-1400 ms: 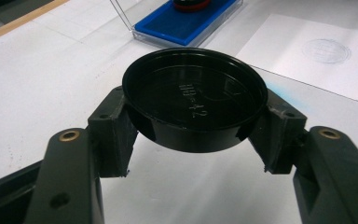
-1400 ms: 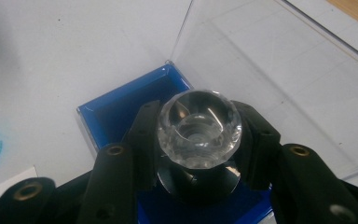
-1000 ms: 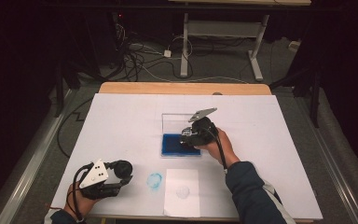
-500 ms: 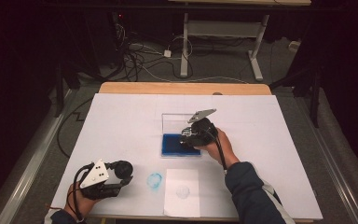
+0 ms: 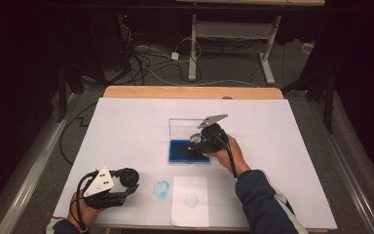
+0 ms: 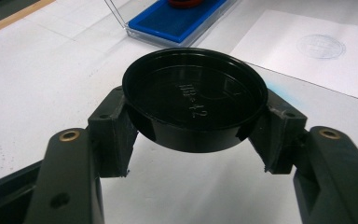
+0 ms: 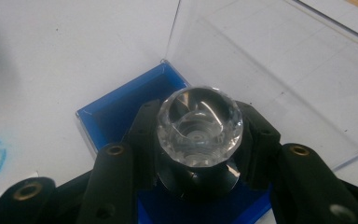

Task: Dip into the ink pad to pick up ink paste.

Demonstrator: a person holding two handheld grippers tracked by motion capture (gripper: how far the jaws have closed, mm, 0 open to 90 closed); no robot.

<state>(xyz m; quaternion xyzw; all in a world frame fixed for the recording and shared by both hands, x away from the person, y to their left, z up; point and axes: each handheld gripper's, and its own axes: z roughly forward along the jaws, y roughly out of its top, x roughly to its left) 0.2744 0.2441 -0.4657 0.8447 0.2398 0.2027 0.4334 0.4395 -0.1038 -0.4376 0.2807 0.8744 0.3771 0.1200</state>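
from the high view, my right gripper [image 5: 200,141] sits over the blue ink pad [image 5: 181,150] in its clear case [image 5: 185,127] near the middle of the white bench [image 5: 126,126], exactly where it was a second ago, and my left gripper [image 5: 126,187] rests near the front left edge, also unmoved. a blue ink smudge [image 5: 161,188] lies just beside the sheet of paper [image 5: 191,201], which carries a faint round print. nothing has shifted in the last second, so i judge the stamp is being held on the pad to take up ink, with the press onto paper still to come. in the left gripper view, my jaws are clamped on the black round lid [image 6: 195,100], held just above the bench, with the pad and the paper farther off. in the right gripper view, my jaws are closed on the stamp [image 7: 199,128] with its faceted clear knob, its base down on the blue pad inside the open case.
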